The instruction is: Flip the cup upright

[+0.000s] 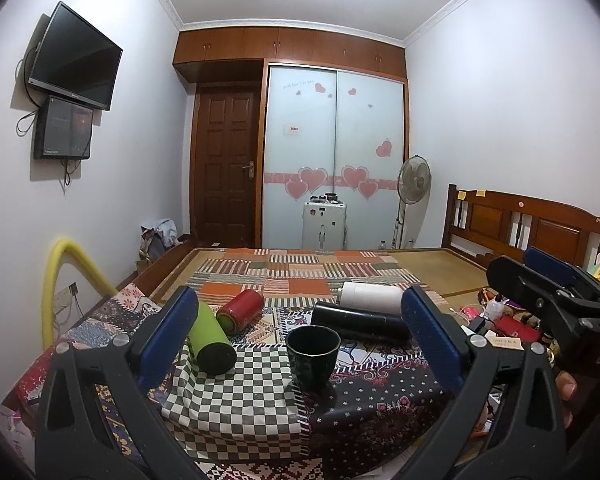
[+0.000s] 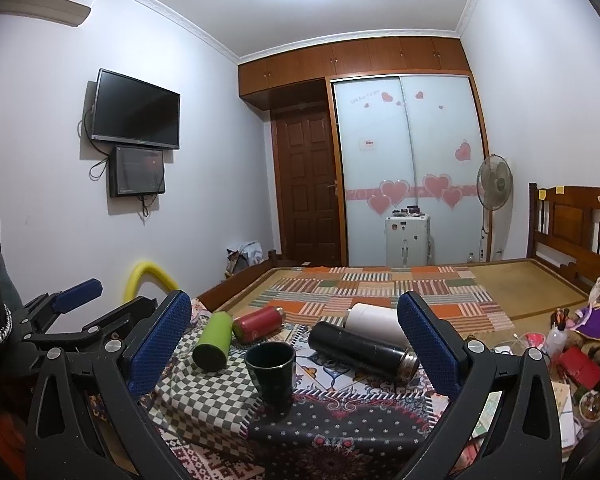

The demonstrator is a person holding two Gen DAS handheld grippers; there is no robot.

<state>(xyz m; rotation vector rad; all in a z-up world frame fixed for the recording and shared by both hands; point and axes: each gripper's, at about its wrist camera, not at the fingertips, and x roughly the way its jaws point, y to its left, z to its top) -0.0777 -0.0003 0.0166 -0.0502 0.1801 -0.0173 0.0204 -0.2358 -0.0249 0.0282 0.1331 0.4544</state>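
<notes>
A dark green cup stands upright, mouth up, on patterned cloths; it also shows in the right wrist view. My left gripper is open and empty, its blue pads wide apart on either side of the cup, a little short of it. My right gripper is open and empty too, with the cup between and just beyond its pads. The right gripper shows at the right edge of the left wrist view.
Four bottles lie on their sides behind the cup: green, red, black and white. Clutter fills the right side. A bed lies beyond, and a yellow tube stands at left.
</notes>
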